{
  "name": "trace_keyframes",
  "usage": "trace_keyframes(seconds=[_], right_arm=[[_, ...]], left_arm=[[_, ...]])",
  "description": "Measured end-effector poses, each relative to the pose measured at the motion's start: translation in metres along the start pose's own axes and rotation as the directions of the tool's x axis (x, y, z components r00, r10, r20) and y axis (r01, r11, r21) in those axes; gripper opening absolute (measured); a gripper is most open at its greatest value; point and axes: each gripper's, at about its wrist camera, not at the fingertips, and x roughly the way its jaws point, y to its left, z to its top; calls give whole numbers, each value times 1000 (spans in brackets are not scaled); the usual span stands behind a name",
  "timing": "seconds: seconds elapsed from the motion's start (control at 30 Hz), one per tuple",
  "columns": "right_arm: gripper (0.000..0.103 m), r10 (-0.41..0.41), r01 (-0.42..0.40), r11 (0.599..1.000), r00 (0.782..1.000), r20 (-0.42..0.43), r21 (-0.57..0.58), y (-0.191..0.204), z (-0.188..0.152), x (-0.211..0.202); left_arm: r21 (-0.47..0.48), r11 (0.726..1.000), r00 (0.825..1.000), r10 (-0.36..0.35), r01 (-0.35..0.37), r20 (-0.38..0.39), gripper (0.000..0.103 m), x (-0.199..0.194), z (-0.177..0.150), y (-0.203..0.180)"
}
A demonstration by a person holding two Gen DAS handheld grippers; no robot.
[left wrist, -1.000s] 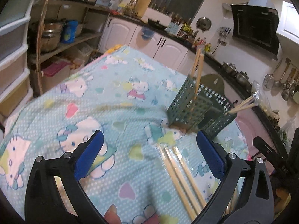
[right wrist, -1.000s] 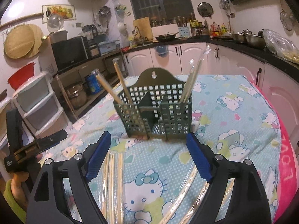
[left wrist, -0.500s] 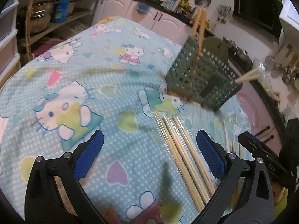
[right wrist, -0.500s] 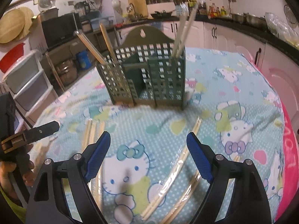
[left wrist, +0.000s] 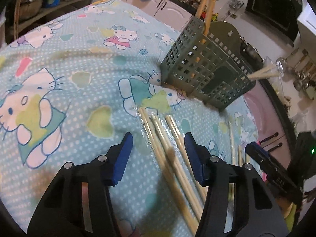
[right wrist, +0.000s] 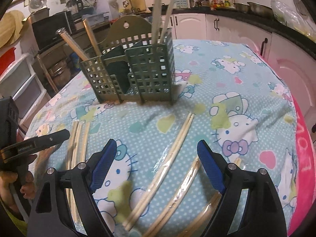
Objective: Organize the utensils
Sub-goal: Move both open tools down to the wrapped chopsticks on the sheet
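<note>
Left wrist view: left gripper (left wrist: 158, 140) low over the surface (left wrist: 83, 63), blue fingers (left wrist: 123, 154) partly apart, just been closing, straddling three wrapped chopstick pairs (left wrist: 164, 138) lying side by side — pads not yet pressing on them. Near ends of those sticks cut off under the gripper body. Just beyond their far tips, green utensil holder (left wrist: 199, 73), perforated, tilted in this lens, two sticks poking from its far-left compartment and more from the right one. Left of the chopsticks, broad bare cloth with cartoon print, open all the way to the far edge. Right gripper's black frame at the right margin, blurred.

Right wrist view: right gripper (right wrist: 156, 154) with fingers (right wrist: 209, 167) spread wide, nothing between the pads, hovering over more wrapped chopsticks (right wrist: 173, 158) running diagonally — near ends hidden under the frame. Pink edge (right wrist: 304, 158) of the surface close at right. Holder's middle compartment dark, contents hard to make out.
</note>
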Motion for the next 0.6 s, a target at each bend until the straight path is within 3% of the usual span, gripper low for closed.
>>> trace_keyframes(seconds=[0.27, 0.47, 0.6], right_arm=[[80, -28, 28, 1000, 999, -39, 5, -11, 10, 11], [70, -34, 39, 998, 994, -107, 40, -22, 22, 36], [70, -35, 48, 996, 987, -156, 81, -30, 32, 58]], left_arm=[[-105, 994, 999, -43, 40, -20, 41, 19, 21, 12], [-141, 989, 998, -54, 51, -17, 36, 28, 31, 16], [-165, 985, 998, -56, 53, -16, 29, 31, 37, 22]])
